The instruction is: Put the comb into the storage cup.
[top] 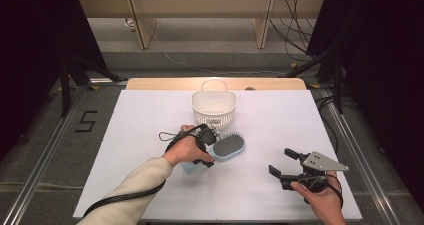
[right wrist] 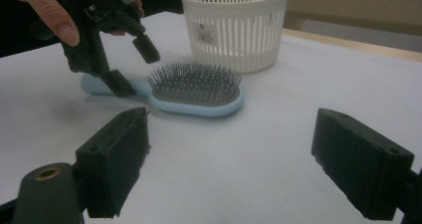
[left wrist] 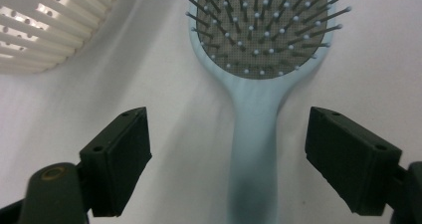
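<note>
A light blue hairbrush with dark bristles lies flat on the white table, its handle pointing toward the person's left hand. My left gripper is lowered over that handle. In the left gripper view the handle runs up between the two black jaws with a gap on each side, so the left gripper is open around it. From the right gripper view, the left gripper straddles the handle near the brush head. My right gripper rests open at the front right, with nothing between its jaws.
A white slatted basket with a handle loop stands just behind the brush, and its wall also shows in the left gripper view and the right gripper view. Black cables trail from both grippers. A wooden strip edges the table's far side.
</note>
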`<action>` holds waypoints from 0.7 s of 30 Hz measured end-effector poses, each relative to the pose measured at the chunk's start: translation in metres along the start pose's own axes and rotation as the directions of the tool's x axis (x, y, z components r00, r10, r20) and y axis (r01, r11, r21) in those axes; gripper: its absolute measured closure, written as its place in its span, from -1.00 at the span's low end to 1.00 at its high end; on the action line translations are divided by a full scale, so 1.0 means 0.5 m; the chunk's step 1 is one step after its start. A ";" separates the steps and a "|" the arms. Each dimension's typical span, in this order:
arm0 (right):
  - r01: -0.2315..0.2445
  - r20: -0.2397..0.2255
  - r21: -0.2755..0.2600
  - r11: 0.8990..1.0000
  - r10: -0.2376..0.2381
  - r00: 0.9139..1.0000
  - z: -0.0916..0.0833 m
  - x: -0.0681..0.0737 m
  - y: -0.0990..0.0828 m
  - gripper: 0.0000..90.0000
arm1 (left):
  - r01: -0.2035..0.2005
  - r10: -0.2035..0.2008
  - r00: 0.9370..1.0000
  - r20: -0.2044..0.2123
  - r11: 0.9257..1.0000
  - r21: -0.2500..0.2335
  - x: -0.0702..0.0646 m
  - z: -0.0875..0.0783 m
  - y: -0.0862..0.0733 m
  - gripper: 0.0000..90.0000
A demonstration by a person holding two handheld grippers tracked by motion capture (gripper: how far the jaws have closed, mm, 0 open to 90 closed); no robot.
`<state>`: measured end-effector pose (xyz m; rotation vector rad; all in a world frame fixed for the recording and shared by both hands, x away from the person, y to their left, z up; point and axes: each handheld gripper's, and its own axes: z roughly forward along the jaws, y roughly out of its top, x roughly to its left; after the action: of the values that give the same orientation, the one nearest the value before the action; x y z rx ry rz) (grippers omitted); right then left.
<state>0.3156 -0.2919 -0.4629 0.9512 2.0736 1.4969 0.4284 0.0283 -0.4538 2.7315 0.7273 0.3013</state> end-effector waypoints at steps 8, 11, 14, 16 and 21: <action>-0.003 0.000 -0.002 1.000 0.003 1.000 0.000 0.000 0.000 -0.65 | 0.012 -0.013 0.999 0.036 1.000 0.026 0.010 0.012 0.006 -0.41; 0.000 0.000 -0.003 1.000 0.000 1.000 0.000 0.000 0.000 -0.65 | 0.016 -0.018 0.998 0.055 0.999 0.037 0.014 0.014 0.009 -0.35; -0.002 0.000 -0.001 1.000 0.002 1.000 0.000 0.000 0.000 -0.65 | 0.012 -0.016 0.998 0.061 0.999 0.052 0.016 0.016 0.012 -0.28; -0.003 -0.001 -0.002 1.000 0.003 1.000 0.000 0.000 0.000 -0.65 | 0.011 -0.015 0.998 0.067 0.998 0.058 0.017 0.017 0.013 -0.27; -0.003 -0.001 -0.001 1.000 0.003 1.000 0.000 0.000 0.000 -0.65 | 0.002 -0.008 0.997 0.075 0.998 0.070 0.017 0.020 0.018 -0.11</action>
<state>0.3156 -0.2919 -0.4630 0.9535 2.0724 1.5002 0.4423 0.0230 -0.4591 2.7891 0.7371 0.1738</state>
